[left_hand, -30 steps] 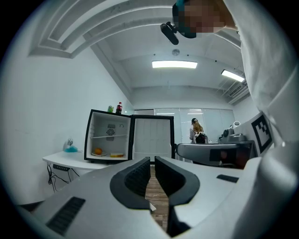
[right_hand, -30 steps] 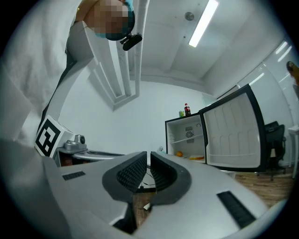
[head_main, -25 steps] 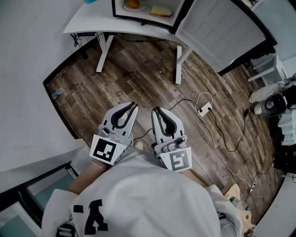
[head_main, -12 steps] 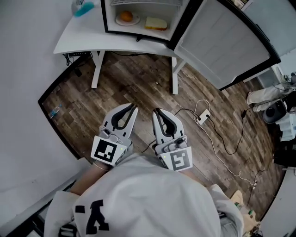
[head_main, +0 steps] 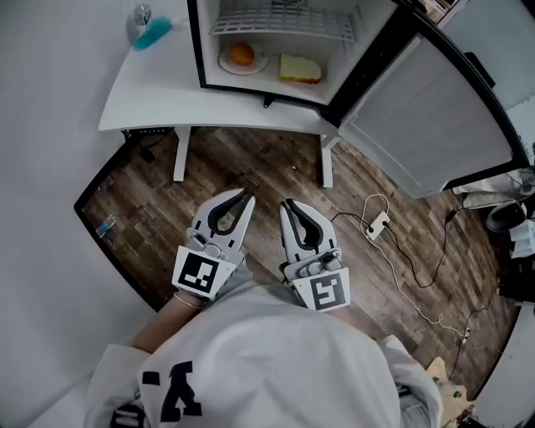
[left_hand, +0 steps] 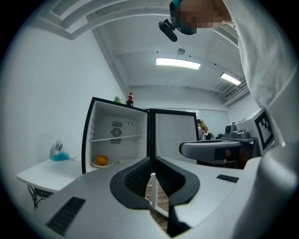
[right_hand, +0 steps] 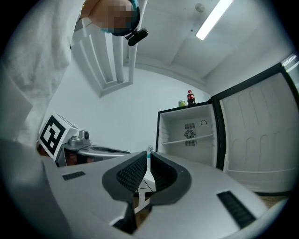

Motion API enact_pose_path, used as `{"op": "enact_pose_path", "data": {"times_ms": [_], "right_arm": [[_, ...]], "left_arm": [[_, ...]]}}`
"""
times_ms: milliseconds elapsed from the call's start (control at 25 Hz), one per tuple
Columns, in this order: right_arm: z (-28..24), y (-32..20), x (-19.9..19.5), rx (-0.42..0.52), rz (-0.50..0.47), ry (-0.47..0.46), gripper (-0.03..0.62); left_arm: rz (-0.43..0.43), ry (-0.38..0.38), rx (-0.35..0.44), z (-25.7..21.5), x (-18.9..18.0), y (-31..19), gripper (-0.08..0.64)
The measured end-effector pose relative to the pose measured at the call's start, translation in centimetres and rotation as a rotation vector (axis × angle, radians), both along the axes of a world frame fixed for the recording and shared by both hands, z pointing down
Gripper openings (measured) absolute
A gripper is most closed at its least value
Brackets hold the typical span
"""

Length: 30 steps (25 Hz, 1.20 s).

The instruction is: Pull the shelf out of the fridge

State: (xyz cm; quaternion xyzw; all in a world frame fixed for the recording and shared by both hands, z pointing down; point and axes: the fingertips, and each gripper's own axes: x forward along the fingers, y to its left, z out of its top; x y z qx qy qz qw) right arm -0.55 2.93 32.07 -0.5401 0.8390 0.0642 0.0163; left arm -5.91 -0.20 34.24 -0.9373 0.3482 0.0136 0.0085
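Observation:
A small black fridge (head_main: 276,42) stands open on a white table (head_main: 159,92). Its white wire shelf (head_main: 284,22) spans the upper part of the compartment and also shows in both gripper views (left_hand: 117,137) (right_hand: 189,139). Below the shelf lie a plate with an orange (head_main: 242,55) and a yellow slice (head_main: 299,68). My left gripper (head_main: 247,196) and right gripper (head_main: 287,203) are held side by side over the wooden floor, well short of the table. Both are shut with nothing between their jaws, and both point towards the fridge.
The fridge door (head_main: 435,109) swings wide open to the right. A clear bottle with a blue cloth (head_main: 149,29) stands on the table left of the fridge. A power strip (head_main: 376,224) and cables trail over the floor at the right. Two bottles (right_hand: 190,98) stand atop the fridge.
The fridge and table have come closer and further into the head view. Both grippers have travelled forward together towards it and stayed shut.

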Motion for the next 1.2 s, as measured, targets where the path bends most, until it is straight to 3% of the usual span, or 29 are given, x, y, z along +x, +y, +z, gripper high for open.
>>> {"op": "enact_pose_path", "data": {"times_ms": [240, 640, 880, 1200], "right_arm": [[1.4, -3.3, -1.1, -0.047, 0.009, -0.002, 0.044], [1.2, -5.7, -0.8, -0.058, 0.000, -0.022, 0.044], [1.1, -5.9, -1.8, -0.052, -0.015, -0.020, 0.044], [2.1, -5.1, -1.9, -0.083, -0.001, -0.035, 0.044]], "left_arm": [[0.016, -0.006, -0.051, 1.5, -1.1, -3.8, 0.034], [0.009, 0.011, -0.042, 0.8, -1.2, -5.8, 0.034], [-0.021, 0.008, -0.048, 1.5, -2.6, -6.6, 0.034], [0.019, 0.015, -0.071, 2.1, -2.0, -6.4, 0.034]]}}
